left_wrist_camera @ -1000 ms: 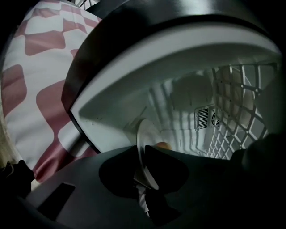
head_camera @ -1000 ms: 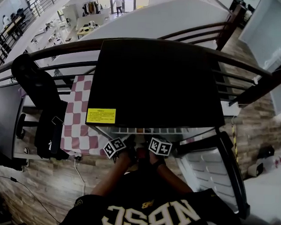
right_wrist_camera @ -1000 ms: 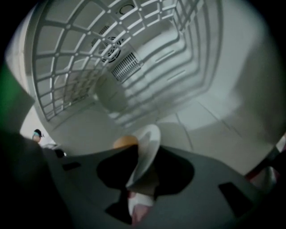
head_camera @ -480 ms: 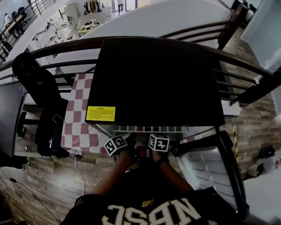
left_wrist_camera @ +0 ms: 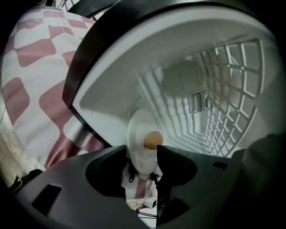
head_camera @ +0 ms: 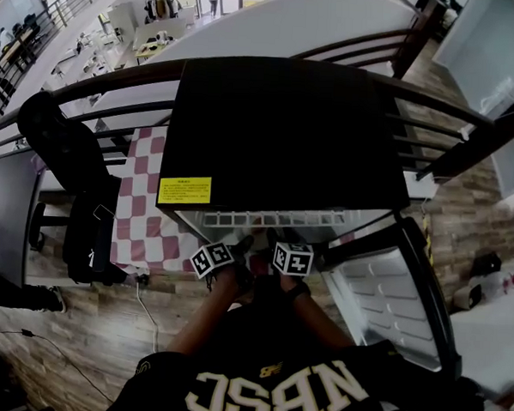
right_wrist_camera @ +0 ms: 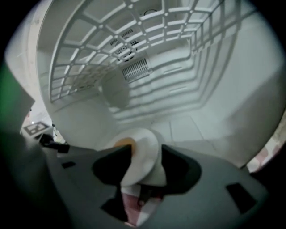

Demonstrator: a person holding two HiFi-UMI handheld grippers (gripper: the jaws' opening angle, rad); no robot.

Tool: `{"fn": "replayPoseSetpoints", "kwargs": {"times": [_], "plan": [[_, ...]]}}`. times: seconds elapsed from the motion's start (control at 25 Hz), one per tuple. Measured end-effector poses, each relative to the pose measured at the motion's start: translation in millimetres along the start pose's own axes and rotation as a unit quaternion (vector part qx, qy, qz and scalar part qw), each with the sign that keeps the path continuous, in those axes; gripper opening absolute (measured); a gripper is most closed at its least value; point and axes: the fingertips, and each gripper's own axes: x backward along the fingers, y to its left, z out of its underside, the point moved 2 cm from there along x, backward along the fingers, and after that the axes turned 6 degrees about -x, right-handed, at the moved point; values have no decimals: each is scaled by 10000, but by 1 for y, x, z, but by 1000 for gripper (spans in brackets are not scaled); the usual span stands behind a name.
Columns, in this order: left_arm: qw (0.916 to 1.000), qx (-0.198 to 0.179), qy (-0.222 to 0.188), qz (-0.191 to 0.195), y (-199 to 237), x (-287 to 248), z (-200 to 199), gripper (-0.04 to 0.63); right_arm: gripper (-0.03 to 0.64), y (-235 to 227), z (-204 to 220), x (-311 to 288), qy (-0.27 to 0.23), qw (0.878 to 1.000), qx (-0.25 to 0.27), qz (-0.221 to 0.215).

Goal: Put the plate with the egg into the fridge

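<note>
In the white inside of the fridge (head_camera: pixel 286 142), low down, between both claws: the plate (left_wrist_camera: pixel 139 134) with the egg (left_wrist_camera: pixel 153 140) on it. Right at the fridge's white floor; resting on it or just over it, cannot tell. Close by, a white wire rack (right_wrist_camera: pixel 111 49) and a small vent (right_wrist_camera: pixel 137 69) on the back wall.

Left gripper (left_wrist_camera: pixel 140 154): jaws opening now and standing wide, one dark jaw on each side of the plate's near edge. Not squeezing it, as far as can be seen. Egg round and orange-brown, just over the tip of the right-hand jaw.

Right gripper (right_wrist_camera: pixel 146 154): jaws wide apart too, with the plate's rim in the gap. Not pinching it. Egg peeking out beside the left-hand jaw.

From the head view: flat black fridge top with a yellow label (head_camera: pixel 186 190) near its front left corner. Fridge door (head_camera: pixel 381 297) swung open to the right, white on its inside. Both grippers side by side at the fridge's mouth, reaching in. Below them, the person's black shirt (head_camera: pixel 273 390). Left of the fridge, a pink and white checked cloth (head_camera: pixel 146 194). Farther left, a black chair (head_camera: pixel 62 147). Behind the fridge, a curved dark railing (head_camera: pixel 117 81). Down below, a wood floor (head_camera: pixel 78 337).
</note>
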Motion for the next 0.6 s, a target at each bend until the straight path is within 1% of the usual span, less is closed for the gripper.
{"fn": "replayPoseSetpoints", "kwargs": {"times": [0.2, 0.32, 0.44, 0.52, 0.6], "plan": [[9995, -263, 139, -55, 7, 11, 3, 237, 206, 2, 14, 15, -66, 9999, -39, 69], [9980, -555, 285, -122, 13, 20, 9, 238, 206, 3, 22, 26, -88, 9999, -66, 126], [9934, -1033, 473, -166, 17, 25, 17, 238, 205, 3, 33, 33, -64, 9998, -113, 162], [9870, -1463, 639, -167, 17, 27, 22, 237, 204, 5, 42, 35, 9, 9998, -121, 161], [9786, -1902, 770, -163, 15, 28, 25, 236, 204, 9, 52, 36, 126, 9998, -132, 96]]}}
